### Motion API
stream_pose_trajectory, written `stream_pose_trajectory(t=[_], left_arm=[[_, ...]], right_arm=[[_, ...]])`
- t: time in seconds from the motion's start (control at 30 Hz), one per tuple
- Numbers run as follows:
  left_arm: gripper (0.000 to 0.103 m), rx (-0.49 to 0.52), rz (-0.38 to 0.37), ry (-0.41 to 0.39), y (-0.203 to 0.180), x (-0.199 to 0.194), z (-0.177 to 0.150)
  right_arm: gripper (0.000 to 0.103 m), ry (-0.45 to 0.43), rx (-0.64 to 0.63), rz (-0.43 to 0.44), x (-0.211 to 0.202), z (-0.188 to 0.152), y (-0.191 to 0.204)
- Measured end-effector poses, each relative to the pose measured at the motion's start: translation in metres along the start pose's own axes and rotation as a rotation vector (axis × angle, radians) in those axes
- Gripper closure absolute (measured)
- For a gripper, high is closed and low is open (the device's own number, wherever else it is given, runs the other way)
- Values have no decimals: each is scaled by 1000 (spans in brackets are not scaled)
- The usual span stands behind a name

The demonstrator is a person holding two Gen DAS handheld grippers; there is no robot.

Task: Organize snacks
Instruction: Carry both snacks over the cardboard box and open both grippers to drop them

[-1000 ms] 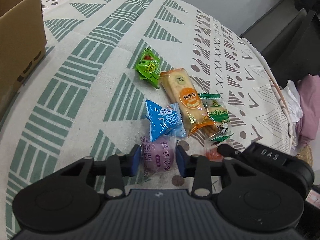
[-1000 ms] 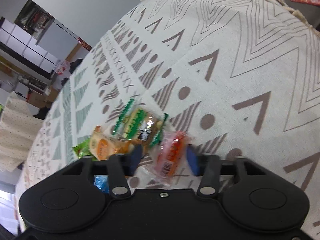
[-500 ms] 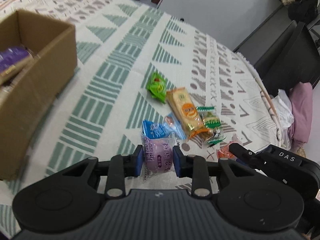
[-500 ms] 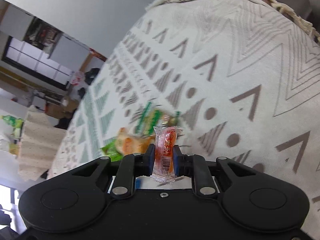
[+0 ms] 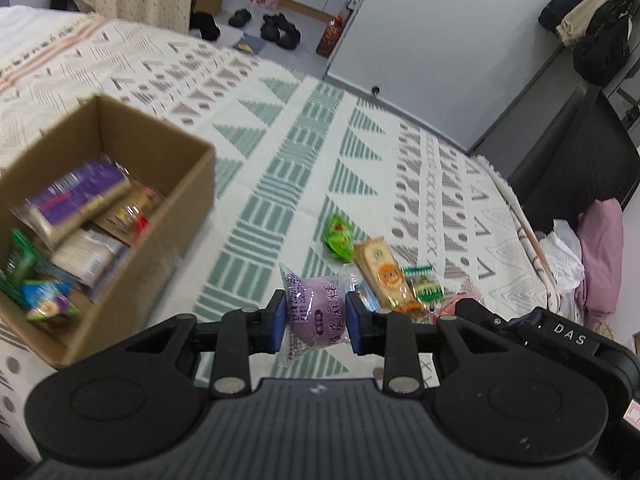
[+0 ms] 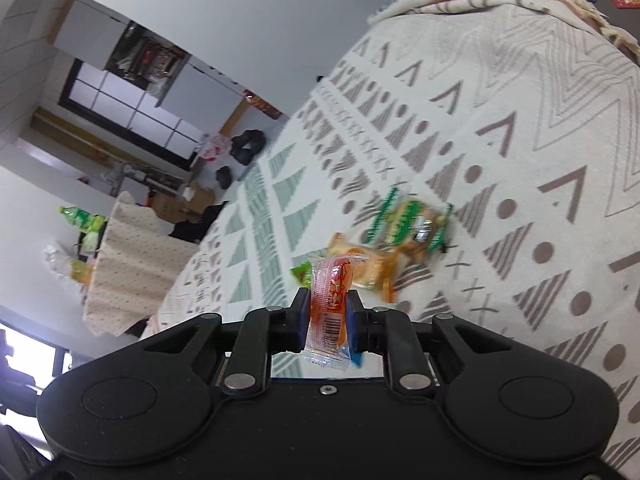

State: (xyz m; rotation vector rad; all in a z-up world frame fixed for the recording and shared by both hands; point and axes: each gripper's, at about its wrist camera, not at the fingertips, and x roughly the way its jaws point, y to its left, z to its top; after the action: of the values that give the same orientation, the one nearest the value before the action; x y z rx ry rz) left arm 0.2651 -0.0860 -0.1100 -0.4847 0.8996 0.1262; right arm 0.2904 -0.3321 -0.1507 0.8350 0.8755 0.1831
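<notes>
Purple mochi packet (image 5: 316,312) pinched in left gripper (image 5: 316,318), red candy (image 6: 330,300) in right gripper (image 6: 329,318): carry level over cardboard box (image 5: 176,216), release low.

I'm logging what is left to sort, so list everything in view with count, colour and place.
Round purple wrapped snack: 1, purple, held between left gripper's pads.
Red-orange wrapped candy: 1, held between right gripper's pads.
Small green packet: 1, on cloth.
Long orange cracker pack: 1, on cloth.
Green-edged packet: 1, beside cracker pack.
Brown cardboard box: 1, left, holding several snacks.
Patterned cloth: 1, cream, green, brown.
Left gripper: 1, black, shut.
Right gripper: 1, black, shut.
</notes>
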Motion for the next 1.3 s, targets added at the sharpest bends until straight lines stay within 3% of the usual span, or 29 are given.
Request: stream_pose_trajectory(t=[0.33,0.83,1.3], left_arm=[[73,-24,45,-81,26,-37,20],[73,-97,74,-148,87,-72,44],[73,-175,81,-107,149,-65,56]], right_arm=[[85,23,-102,116,2,-19,44],[85,72,-218,198,1,-52,94],[85,151,-339,218,29,-92,135]])
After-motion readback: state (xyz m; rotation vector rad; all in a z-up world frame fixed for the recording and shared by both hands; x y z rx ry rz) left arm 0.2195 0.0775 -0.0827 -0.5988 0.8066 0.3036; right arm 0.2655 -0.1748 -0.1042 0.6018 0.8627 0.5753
